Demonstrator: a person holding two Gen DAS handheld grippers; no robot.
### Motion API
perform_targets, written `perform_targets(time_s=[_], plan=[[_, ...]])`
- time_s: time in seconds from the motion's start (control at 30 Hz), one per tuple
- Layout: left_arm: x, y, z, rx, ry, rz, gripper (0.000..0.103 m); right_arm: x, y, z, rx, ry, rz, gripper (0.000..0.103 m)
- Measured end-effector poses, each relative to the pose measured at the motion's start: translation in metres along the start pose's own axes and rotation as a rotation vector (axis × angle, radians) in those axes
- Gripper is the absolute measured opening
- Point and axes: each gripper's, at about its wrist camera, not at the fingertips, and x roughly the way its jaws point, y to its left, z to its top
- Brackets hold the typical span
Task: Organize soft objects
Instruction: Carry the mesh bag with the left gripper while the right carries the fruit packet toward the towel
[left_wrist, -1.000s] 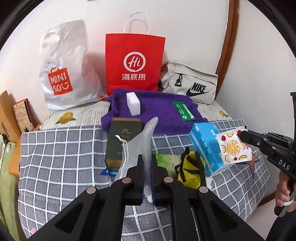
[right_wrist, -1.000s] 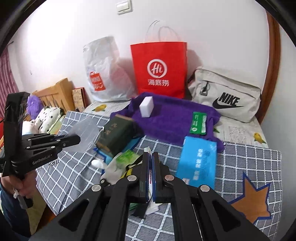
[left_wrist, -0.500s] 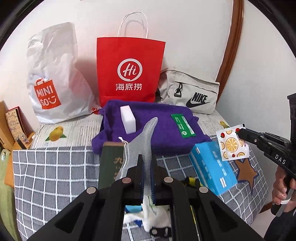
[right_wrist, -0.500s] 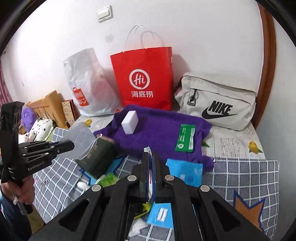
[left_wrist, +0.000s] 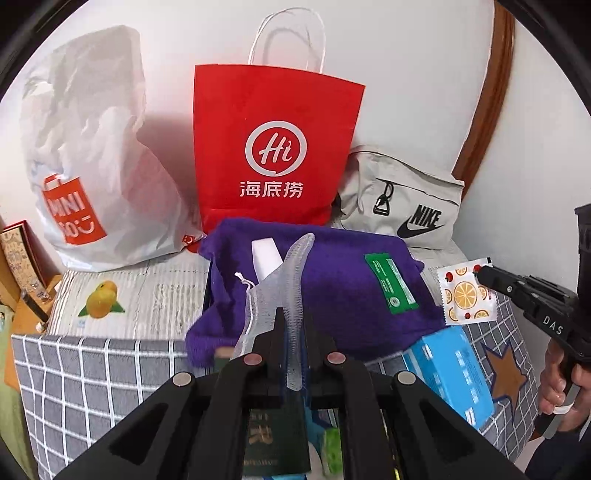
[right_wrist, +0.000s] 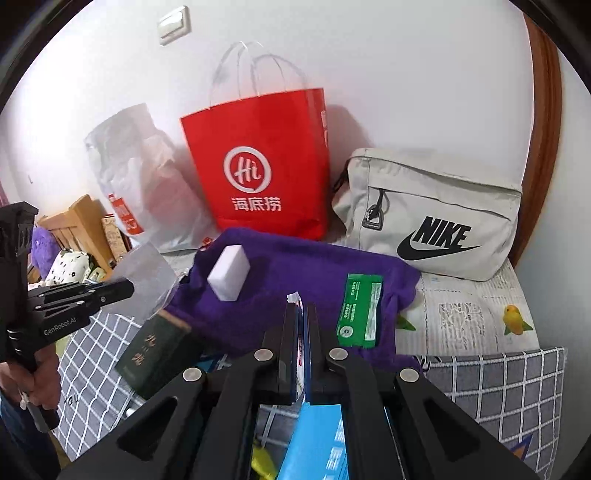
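My left gripper (left_wrist: 293, 319) is shut on a translucent mesh drawstring pouch (left_wrist: 291, 273) that stands up between its fingers. My right gripper (right_wrist: 301, 308) is shut on a flat orange-print sachet (left_wrist: 466, 291), seen edge-on in its own view. Both hang over a purple cloth (right_wrist: 295, 269) on the bed. On the cloth lie a white sponge block (right_wrist: 229, 273) and a green packet (right_wrist: 360, 310). Nearer to me lie a blue tissue pack (left_wrist: 447, 369) and a dark green box (right_wrist: 155, 354).
Against the wall stand a red paper bag (left_wrist: 273, 147), a white plastic shopping bag (left_wrist: 92, 166) to its left and a beige sling bag (right_wrist: 436, 214) to its right. A grey checked blanket (left_wrist: 92, 369) covers the near bed. A wooden frame (right_wrist: 81, 221) is at the left.
Both grippers have moved forward over the bed toward the bags at the wall, still holding the pouch and the sachet. The purple cloth now lies right under them.
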Motion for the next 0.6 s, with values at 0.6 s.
perform_targets(time_s=[0.6], plan=[[0.08, 0.023, 0.026, -0.058, 0.062, 0.007, 0.006, 0.094, -0.017, 0.014, 0.011, 0.103, 0.018, 0.003]])
